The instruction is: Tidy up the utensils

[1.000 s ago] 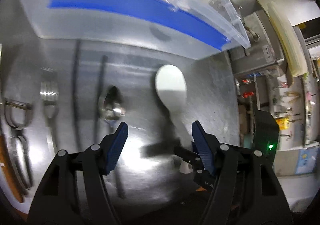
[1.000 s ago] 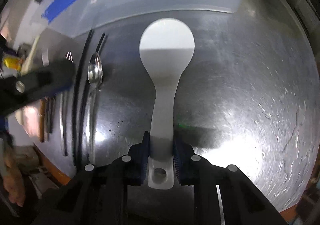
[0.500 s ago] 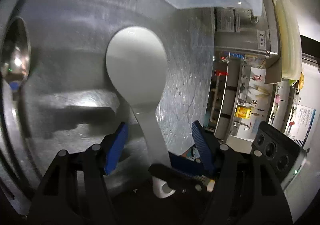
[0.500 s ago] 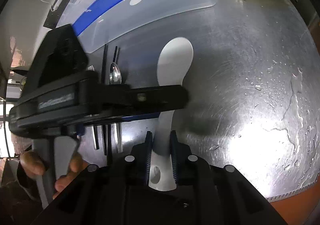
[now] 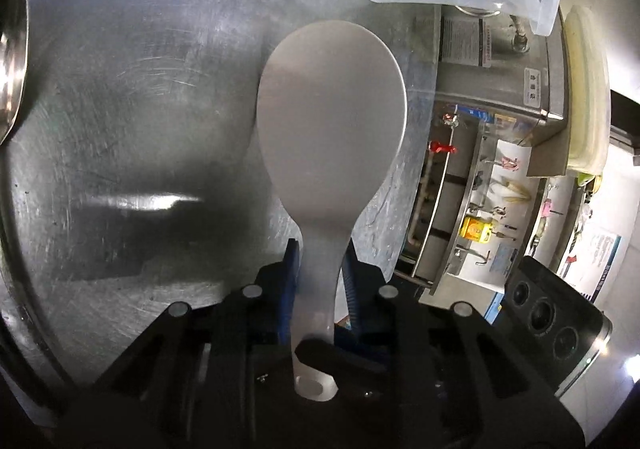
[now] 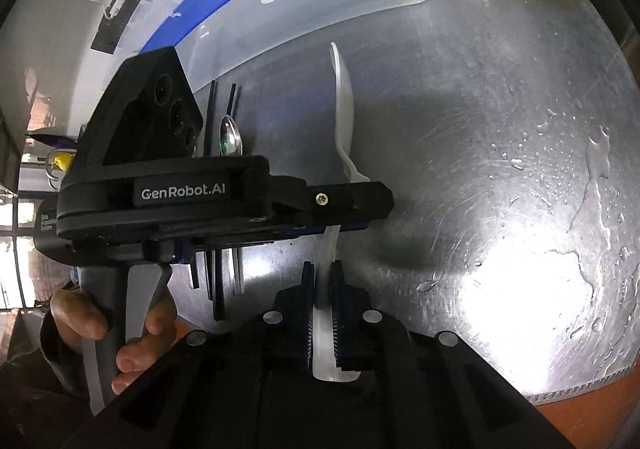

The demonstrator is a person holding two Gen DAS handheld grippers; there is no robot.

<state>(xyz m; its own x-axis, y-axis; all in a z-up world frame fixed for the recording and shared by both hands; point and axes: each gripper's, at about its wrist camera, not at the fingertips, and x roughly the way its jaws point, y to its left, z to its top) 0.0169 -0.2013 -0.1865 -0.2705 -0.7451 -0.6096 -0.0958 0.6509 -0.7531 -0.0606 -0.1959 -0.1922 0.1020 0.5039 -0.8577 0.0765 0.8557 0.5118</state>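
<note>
2 claws clench 1 white rice paddle [image 5: 331, 121]: left claw [image 5: 319, 269] crosswise, right claw [image 6: 321, 291] angled down, both closing

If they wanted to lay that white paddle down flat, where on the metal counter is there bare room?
The widest bare patch of the steel counter lies right of the white rice paddle, wet with droplets, out to its edge. Left of the paddle it is crowded: a metal spoon, black chopsticks, then the clear bin behind.

Both claws [image 5: 320, 269] [image 6: 322, 281] closing (crosswise) — gripping
</note>
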